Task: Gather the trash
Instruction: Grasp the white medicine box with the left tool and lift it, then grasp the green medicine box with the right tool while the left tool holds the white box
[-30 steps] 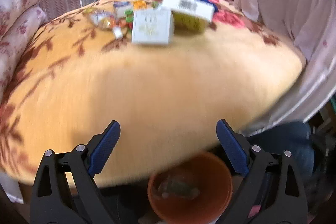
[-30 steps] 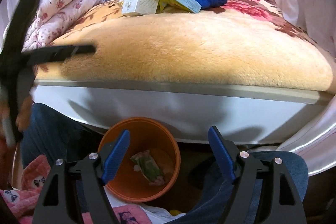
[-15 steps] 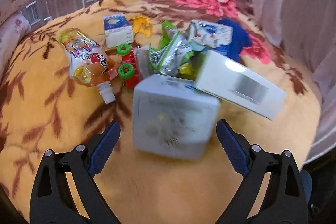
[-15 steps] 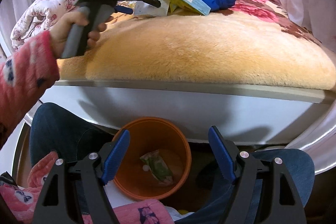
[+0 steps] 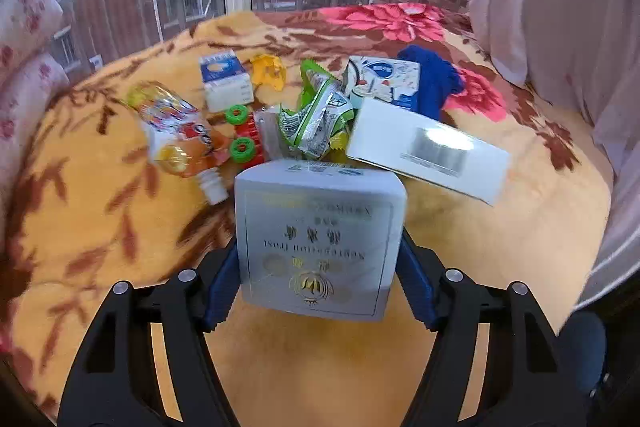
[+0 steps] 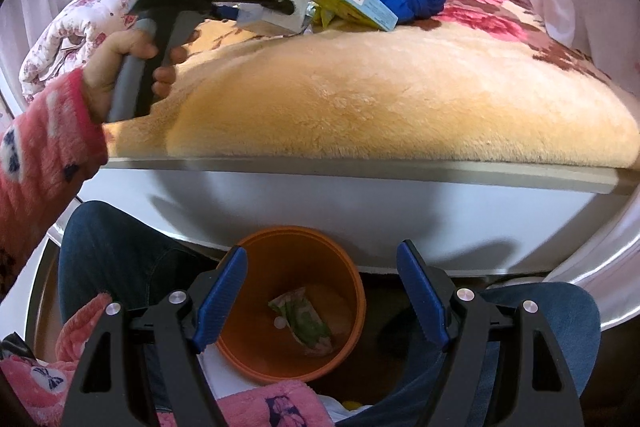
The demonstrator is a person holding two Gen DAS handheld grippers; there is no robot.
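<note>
A pale square box (image 5: pixel 316 247) lies on the orange floral blanket (image 5: pixel 100 227) at the near edge of a trash pile. My left gripper (image 5: pixel 318 247) straddles it, jaws closing, and both blue pads (image 5: pixel 222 283) touch its sides. The right wrist view shows the same gripper (image 6: pixel 294 11) reaching onto the bed, box (image 6: pixel 268 21) at its tips. My right gripper (image 6: pixel 322 255) hangs open and empty over an orange bin (image 6: pixel 340 287) on the floor. A green wrapper (image 6: pixel 304 319) lies in the bin.
Behind the box lie a juice pouch (image 5: pixel 176 131), a small carton (image 5: pixel 226 81), a green foil wrapper (image 5: pixel 316 119), a long white box (image 5: pixel 428 151), a patterned box (image 5: pixel 384 79) and a blue cloth (image 5: pixel 430 83). A person's jeans-clad legs (image 6: pixel 120 255) flank the bin under the bed edge.
My left gripper moved from above the bin out over the bed to the pale box and narrowed its jaws onto its sides. The right gripper stayed over the bin.
</note>
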